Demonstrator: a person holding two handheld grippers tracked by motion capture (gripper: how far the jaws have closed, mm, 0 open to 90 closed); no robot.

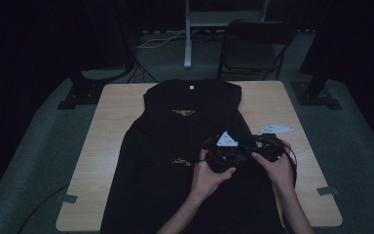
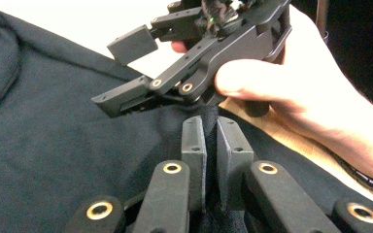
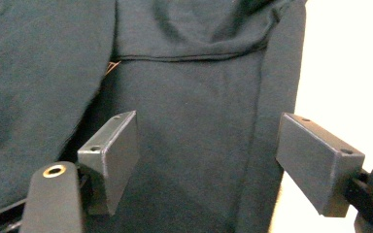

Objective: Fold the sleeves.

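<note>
My left claw (image 2: 211,145) sits closest to me, its two pads drawn almost together with a pinch of the black T-shirt (image 1: 185,146) standing up in the narrow gap between them. Just past it, over the same stretch of cloth, my right claw (image 3: 218,160) is spread wide with nothing between its pads; in the left gripper view my right hand (image 2: 291,82) wraps its handle and its jaws hang apart just above the fabric. From the high view both of my hands meet over the shirt's right side, towards the desk's (image 1: 112,146) right edge, left hand (image 1: 207,178) beside right. The shirt lies spread flat down the middle of the desk, its hem at the near edge and its collar at the far edge, with pale wood bare along both sides. A small gold print (image 1: 183,113) marks the chest, beyond my claws.
</note>
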